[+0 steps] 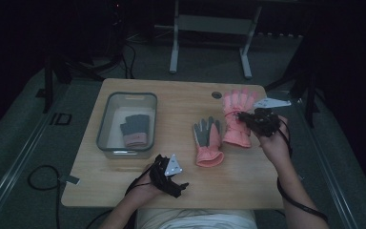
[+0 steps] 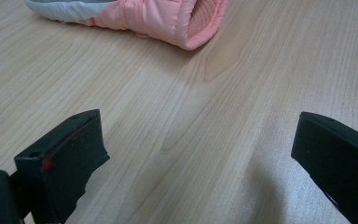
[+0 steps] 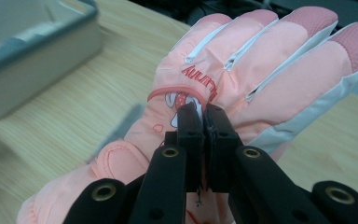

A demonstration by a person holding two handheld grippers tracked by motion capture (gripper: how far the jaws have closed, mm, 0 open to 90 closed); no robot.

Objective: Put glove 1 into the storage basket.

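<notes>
Near the table's [image 1: 124, 191] far right corner, the right gripper [image 3: 204, 116] pinches the back of a pink glove [image 3: 270, 70] between closed jaws. The left gripper [image 2: 196, 154] hovers wide open by the near edge, the grey-palmed glove [image 2: 158, 18] beyond its jaws.

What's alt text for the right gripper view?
The right gripper has its two black jaws shut, pinching the back of a pink glove on a wooden table. A grey bin sits blurred at upper left.
</notes>
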